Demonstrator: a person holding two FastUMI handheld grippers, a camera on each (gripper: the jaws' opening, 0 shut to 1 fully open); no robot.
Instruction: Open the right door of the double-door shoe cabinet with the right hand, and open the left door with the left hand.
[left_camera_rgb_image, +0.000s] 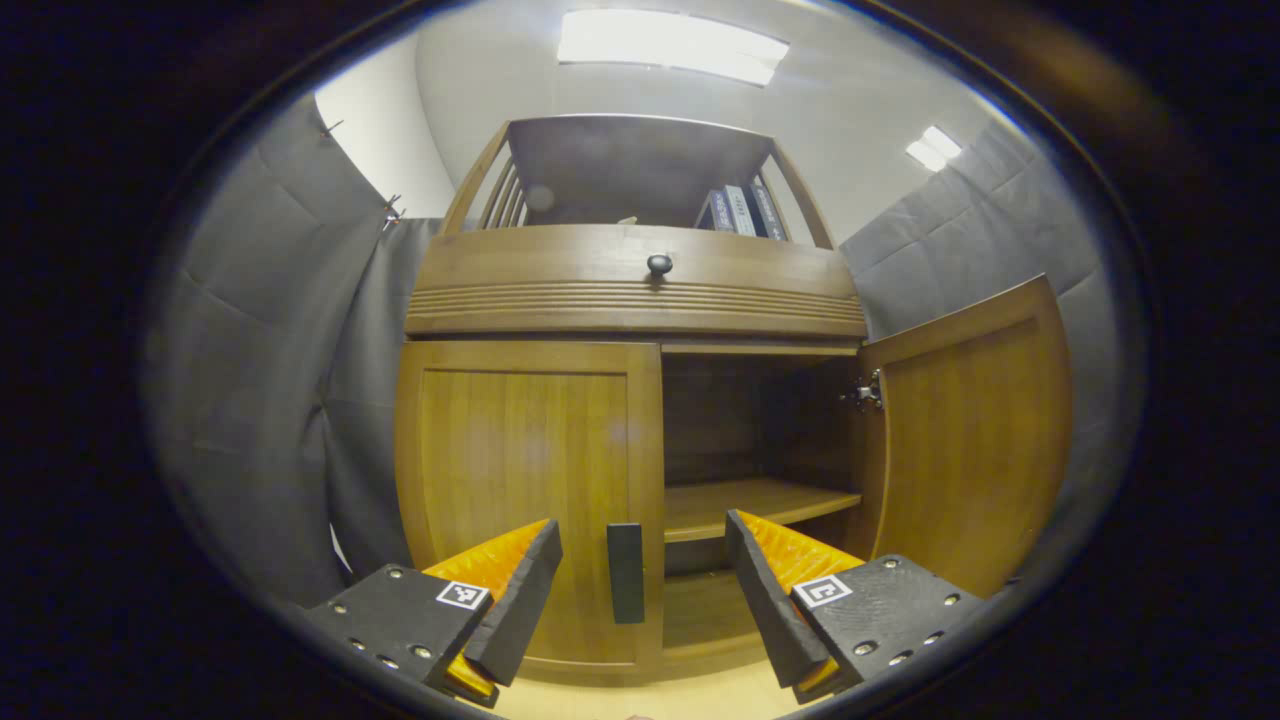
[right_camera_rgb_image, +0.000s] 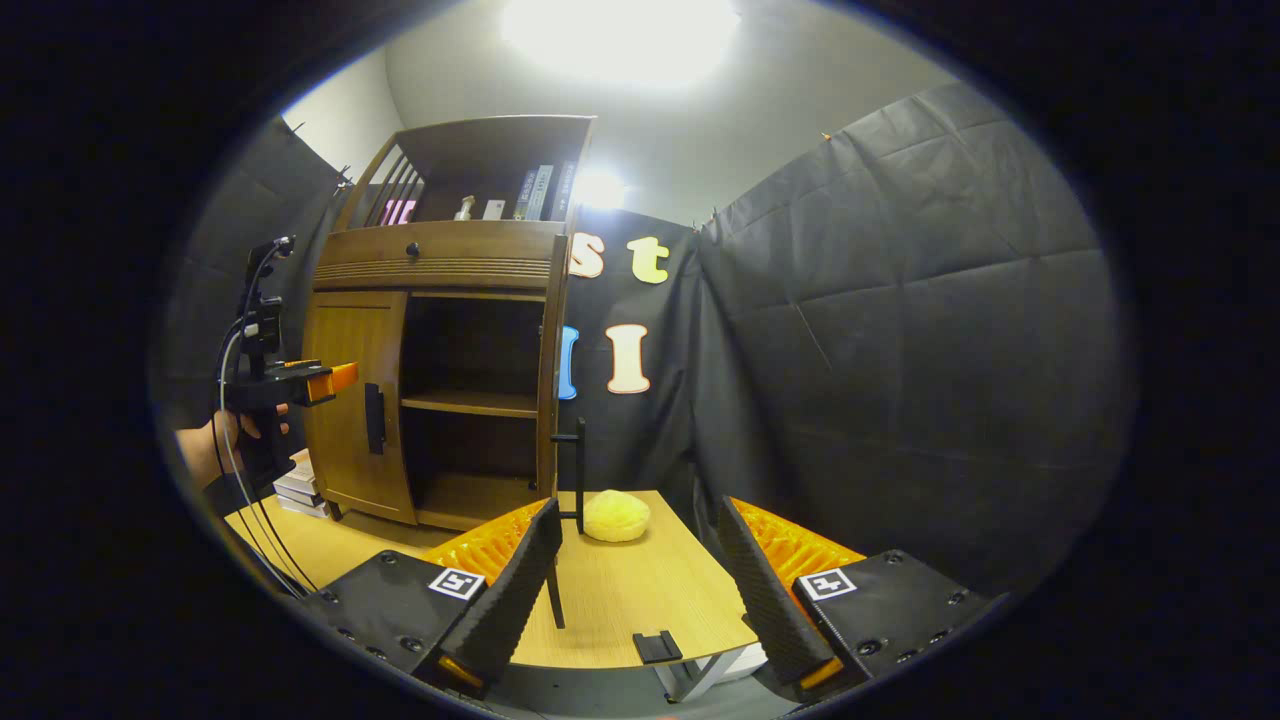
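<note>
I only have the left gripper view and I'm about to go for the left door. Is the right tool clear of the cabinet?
Observer: Yes. The right tool is open and well back from the brown wooden shoe cabinet, at the near end of the light wooden table.
Operator: Anything on that table near the open right door?
Observer: A round yellow fluffy object lies on it, just beside the open right door's black bar handle.
Operator: How does my left tool look from there?
Observer: A hand holds the left tool in front of the shut left door, apart from its black handle.
</note>
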